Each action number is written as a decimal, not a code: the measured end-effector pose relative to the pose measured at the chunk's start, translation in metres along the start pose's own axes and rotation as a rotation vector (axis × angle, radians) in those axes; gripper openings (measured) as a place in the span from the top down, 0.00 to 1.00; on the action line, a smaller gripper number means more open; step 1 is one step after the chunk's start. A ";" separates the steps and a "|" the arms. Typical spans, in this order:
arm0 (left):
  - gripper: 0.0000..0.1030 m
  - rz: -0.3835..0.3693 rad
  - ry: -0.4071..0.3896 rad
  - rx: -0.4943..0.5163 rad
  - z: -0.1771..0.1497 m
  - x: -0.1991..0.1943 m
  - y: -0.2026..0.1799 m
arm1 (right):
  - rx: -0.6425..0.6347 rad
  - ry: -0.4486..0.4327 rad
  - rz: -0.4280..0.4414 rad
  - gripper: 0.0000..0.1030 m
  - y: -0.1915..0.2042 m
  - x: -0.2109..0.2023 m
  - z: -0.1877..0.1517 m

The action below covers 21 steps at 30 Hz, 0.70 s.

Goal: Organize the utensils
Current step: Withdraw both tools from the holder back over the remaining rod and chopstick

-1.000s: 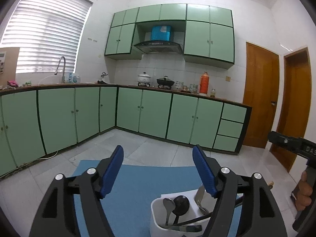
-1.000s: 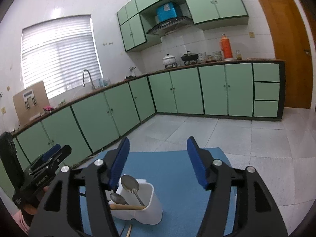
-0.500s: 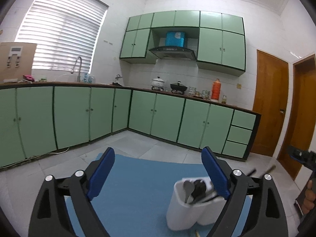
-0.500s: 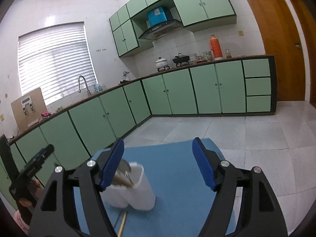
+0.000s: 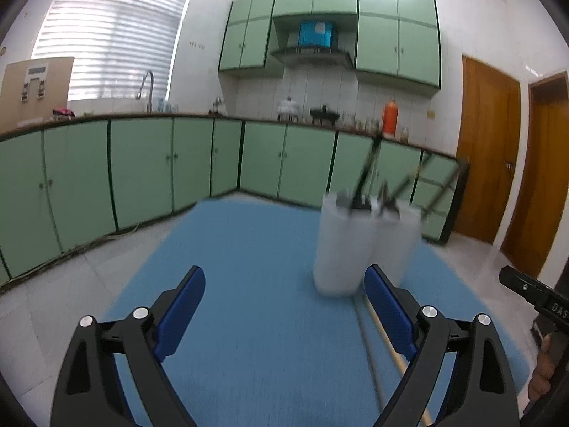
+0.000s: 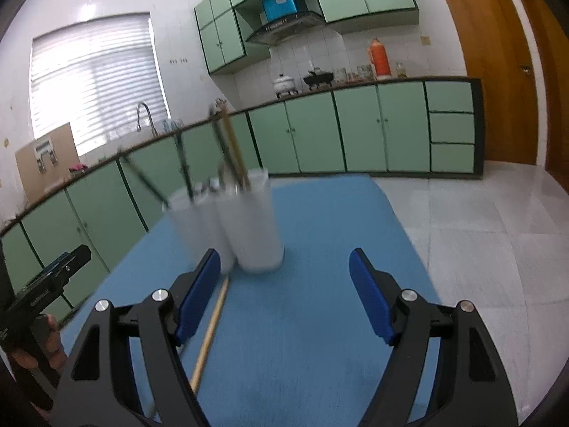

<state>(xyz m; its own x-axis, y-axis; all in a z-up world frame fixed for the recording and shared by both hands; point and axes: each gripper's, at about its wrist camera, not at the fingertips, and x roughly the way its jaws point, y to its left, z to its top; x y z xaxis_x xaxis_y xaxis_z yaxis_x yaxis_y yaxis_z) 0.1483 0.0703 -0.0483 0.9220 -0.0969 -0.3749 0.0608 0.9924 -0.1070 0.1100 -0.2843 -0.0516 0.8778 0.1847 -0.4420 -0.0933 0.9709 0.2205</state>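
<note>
Both tongs, left [image 5: 284,307] and right [image 6: 282,293], apparently gape wide, empty.

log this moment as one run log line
left gripper: open, empty | right gripper: open, empty | white utensil holder: upright on blue mat | wooden chopstick: on mat

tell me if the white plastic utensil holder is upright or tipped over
Upright. The white plastic utensil holder stands on its base on the blue mat, with long utensil handles sticking up from its top.
</note>
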 end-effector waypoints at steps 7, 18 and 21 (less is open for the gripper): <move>0.13 0.020 0.097 0.065 -0.057 -0.015 -0.003 | -0.035 0.031 -0.027 0.30 0.024 -0.017 -0.059; 0.14 0.017 0.127 0.119 -0.094 -0.043 -0.002 | -0.191 -0.017 -0.027 0.55 0.080 -0.034 -0.118; 0.14 0.021 0.115 0.122 -0.095 -0.047 0.000 | -0.234 -0.038 -0.038 0.66 0.092 -0.032 -0.127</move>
<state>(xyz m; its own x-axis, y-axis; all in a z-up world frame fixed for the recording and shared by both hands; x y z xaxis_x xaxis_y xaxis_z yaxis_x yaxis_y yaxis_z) 0.0683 0.0676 -0.1180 0.8742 -0.0769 -0.4794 0.0940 0.9955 0.0118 0.0132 -0.1819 -0.1279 0.8992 0.1454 -0.4126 -0.1620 0.9868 -0.0054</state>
